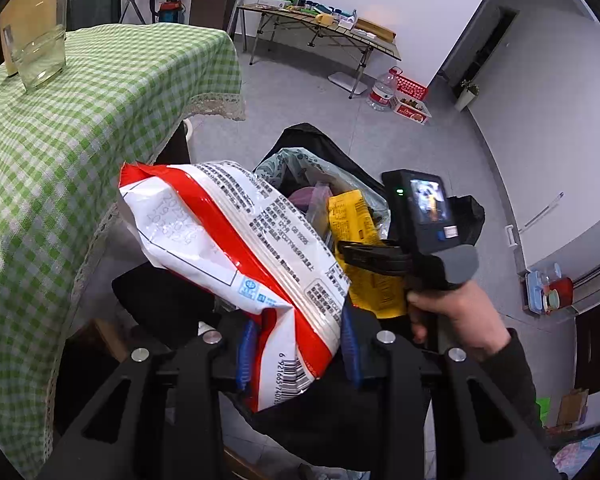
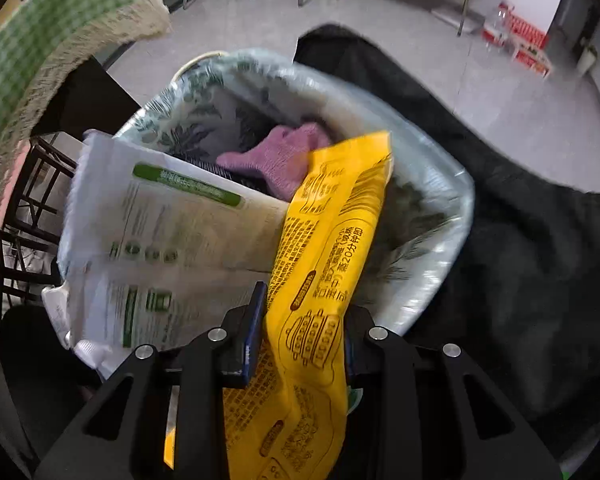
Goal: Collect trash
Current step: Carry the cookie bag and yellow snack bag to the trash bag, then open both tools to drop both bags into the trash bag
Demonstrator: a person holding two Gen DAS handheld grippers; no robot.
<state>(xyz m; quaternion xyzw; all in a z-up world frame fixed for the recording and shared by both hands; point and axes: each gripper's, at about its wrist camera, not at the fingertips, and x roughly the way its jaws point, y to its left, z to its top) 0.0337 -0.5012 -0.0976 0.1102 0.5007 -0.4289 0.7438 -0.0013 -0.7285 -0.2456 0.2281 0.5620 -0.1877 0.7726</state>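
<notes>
My left gripper (image 1: 298,354) is shut on a red and white snack bag (image 1: 236,248) and holds it up beside the table, near the trash bin (image 1: 278,164). My right gripper (image 2: 302,334) is shut on a yellow wrapper (image 2: 324,240) and holds it over the bin's mouth; the same gripper (image 1: 350,250) and yellow wrapper (image 1: 356,220) show in the left wrist view. The bin (image 2: 440,280) has a leaf-print liner and holds a white and green package (image 2: 172,232) and a purple cloth (image 2: 276,156).
A table with a green checked cloth (image 1: 80,128) stands on the left with a glass jar (image 1: 40,56) on it. A black bag or cloth (image 2: 520,240) lies right of the bin. A folding table (image 1: 324,32) with items and a red crate (image 1: 410,88) stand across the grey floor.
</notes>
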